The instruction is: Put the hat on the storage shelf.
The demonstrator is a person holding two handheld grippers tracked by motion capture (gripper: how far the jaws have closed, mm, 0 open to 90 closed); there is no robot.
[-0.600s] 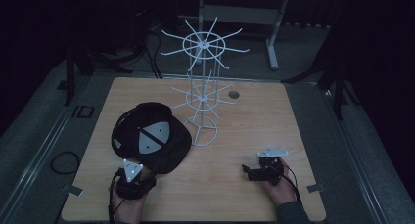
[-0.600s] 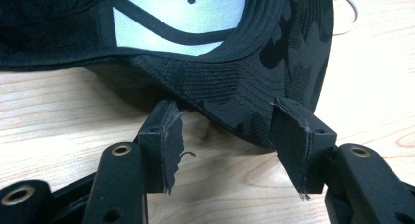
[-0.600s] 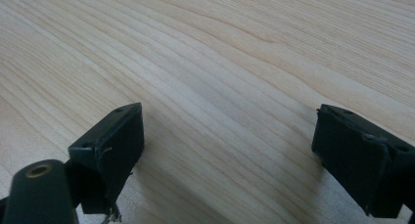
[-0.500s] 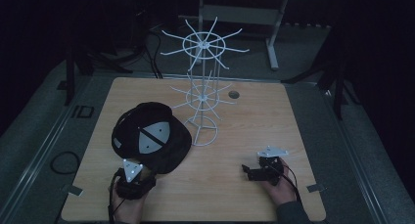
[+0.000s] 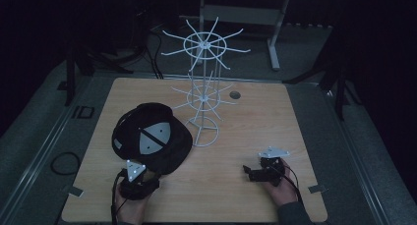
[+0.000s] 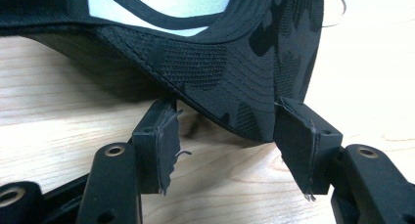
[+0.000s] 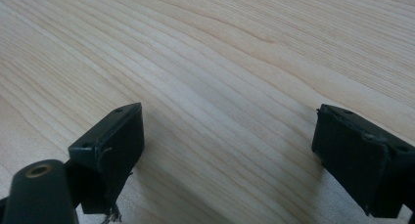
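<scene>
A black cap (image 5: 147,136) with grey panels lies on the wooden table (image 5: 255,117), left of a white wire rack (image 5: 204,87). My left gripper (image 5: 142,176) sits at the cap's near edge, held by a hand. In the left gripper view its jaws stand open (image 6: 227,111), and the cap's brim (image 6: 230,72) dips between the two tips; the pads (image 6: 164,141) do not press on it. My right gripper (image 5: 248,173) rests low over the table at the near right, pointing left. Its jaws are open (image 7: 230,131) with bare wood between them.
The rack's round wire base (image 5: 206,134) stands just right of the cap, and its arms spread out above the table's middle. A small dark hole (image 5: 235,94) marks the table's far side. Dark floor and cables lie beyond the edges.
</scene>
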